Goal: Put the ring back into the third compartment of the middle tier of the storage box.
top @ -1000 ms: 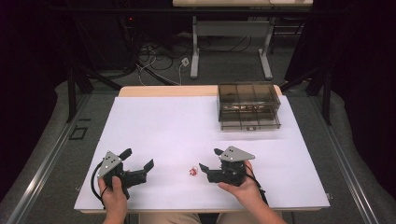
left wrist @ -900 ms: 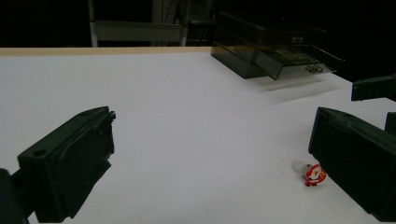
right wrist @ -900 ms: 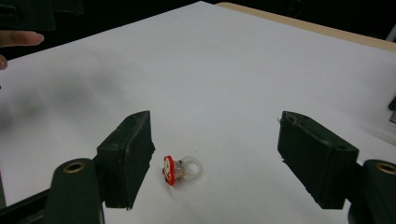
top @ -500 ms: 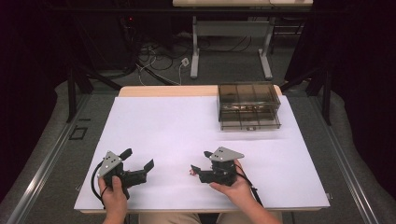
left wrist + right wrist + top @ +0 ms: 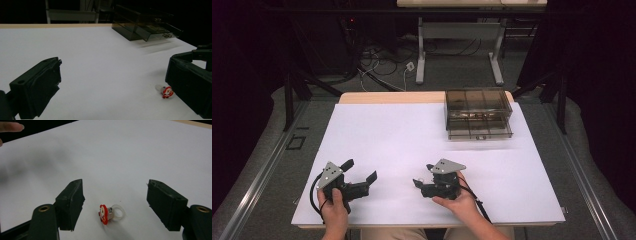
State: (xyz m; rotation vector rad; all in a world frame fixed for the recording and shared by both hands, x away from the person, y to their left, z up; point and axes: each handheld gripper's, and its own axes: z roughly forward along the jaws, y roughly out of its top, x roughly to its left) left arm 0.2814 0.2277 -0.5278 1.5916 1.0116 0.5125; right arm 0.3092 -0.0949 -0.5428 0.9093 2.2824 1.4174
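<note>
Looking down on a table [image 5: 362, 97] covered by a white sheet [image 5: 412, 140], with a person's two hands entering from the near edge. Near the near left corner: left hand [image 5: 332, 212] holding the left gripper [image 5: 360, 171], jaws spread wide apart with nothing between them, angled toward the middle of the sheet. Toward the middle of the near edge: right hand [image 5: 459, 200] holding the right gripper [image 5: 424, 175], pointed left toward the other gripper, the two well apart. Seen from the right gripper's own camera: right gripper [image 5: 115, 202] with jaws set wide, and between them, touching neither, a small ring [image 5: 110, 213] lying on the sheet, made of a clear plastic band with a red and white Santa-like figure on its front, facing left in that view. Seen from the left gripper's camera: the same ring [image 5: 165, 91] resting on the white sheet just beside the black body of the right gripper at the frame's right side. Toward the far right corner of the table: a smoky, see-through drawer box [image 5: 477, 112], its lower drawer pulled slightly out toward the near edge; contents too small to make out. Beyond the far edge: dark floor [image 5: 452, 70] with loose cables [image 5: 382, 62] and the legs of another table [image 5: 422, 50].
</note>
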